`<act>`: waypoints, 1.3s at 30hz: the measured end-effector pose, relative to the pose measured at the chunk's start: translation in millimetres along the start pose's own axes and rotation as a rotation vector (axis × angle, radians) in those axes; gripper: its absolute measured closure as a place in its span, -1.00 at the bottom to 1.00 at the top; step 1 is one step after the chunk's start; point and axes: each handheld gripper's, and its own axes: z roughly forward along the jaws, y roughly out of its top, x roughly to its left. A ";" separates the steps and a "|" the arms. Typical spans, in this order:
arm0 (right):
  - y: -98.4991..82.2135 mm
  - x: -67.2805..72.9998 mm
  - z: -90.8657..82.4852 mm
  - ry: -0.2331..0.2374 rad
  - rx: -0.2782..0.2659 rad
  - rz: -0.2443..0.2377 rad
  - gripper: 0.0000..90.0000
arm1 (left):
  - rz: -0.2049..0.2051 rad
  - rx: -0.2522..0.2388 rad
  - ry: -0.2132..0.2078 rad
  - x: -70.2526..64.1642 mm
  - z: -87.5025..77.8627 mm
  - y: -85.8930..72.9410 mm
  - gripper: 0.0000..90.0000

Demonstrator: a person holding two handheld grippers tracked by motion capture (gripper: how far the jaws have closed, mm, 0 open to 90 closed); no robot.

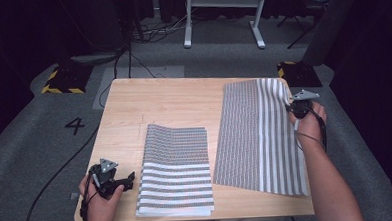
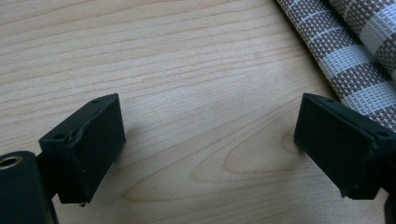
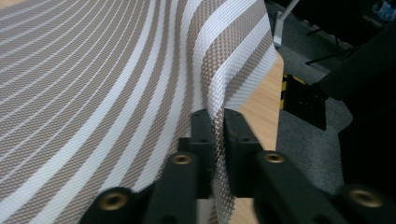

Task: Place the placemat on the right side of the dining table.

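Observation:
Two striped brown-and-white woven mats lie on the wooden table. A folded mat sits near the front middle. An unfolded mat lies spread at the right. My right gripper is at that mat's far right edge, shut on the mat's edge, which is lifted a little between the jaws. At the front left corner my left gripper stands open just left of the folded mat, low over bare wood; its jaws hold nothing and the folded mat's corner lies beyond the right jaw.
Grey carpet surrounds the table, with a painted 4 and cables at the left. Yellow-black marked blocks sit beyond the far corners. A white desk frame stands behind.

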 end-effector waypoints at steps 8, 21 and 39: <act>-4.1 1.2 -2.3 -0.030 -0.091 -0.007 0.00 | 0.001 -0.002 0.005 -0.3 0.2 -0.1 -0.80; 2.0 93.4 -89.3 0.336 -0.120 0.055 0.18 | 0.001 0.000 0.001 -0.5 0.7 0.2 -0.81; -33.8 250.7 -80.9 0.680 0.057 -0.120 -0.10 | 0.002 -0.001 0.003 -0.6 0.7 0.2 -0.81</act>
